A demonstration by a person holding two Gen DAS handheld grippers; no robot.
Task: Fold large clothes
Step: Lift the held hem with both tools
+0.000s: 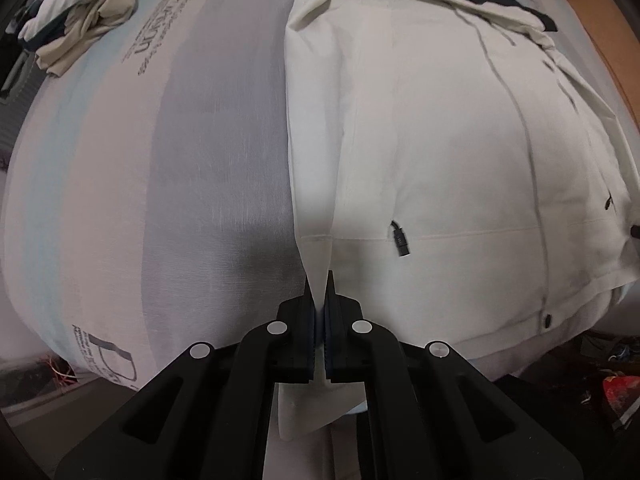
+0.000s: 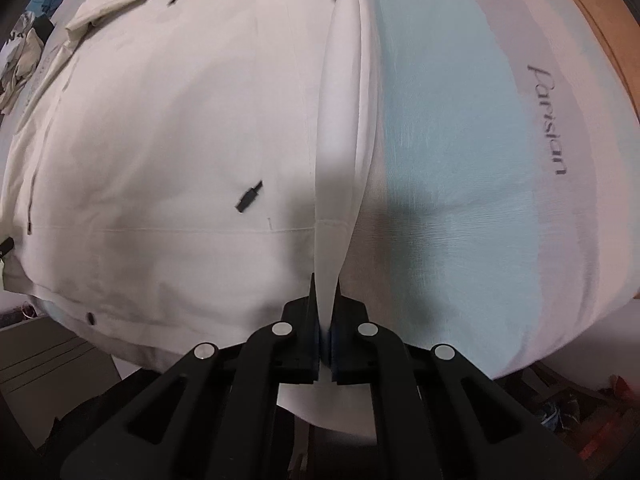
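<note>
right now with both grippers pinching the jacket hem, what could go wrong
The left gripper and right gripper each pinch only a thin edge of the white jacket, so the fabric could slip out. The dangling zipper pull may snag. The mattress edge is close, so the hem could slide off.

jacket [image 1: 440, 140]: off-white woven cloth, matt, smooth, lying lower centre-right | zipper pull [image 1: 400, 239]: black, looking like matt plastic | mattress cover [image 1: 200, 160]: striped cloth, fine ribbed weave showing, matt | left gripper [image 1: 320, 284]: black matt plastic, shiny round metal pins showing at frame bottom
</note>
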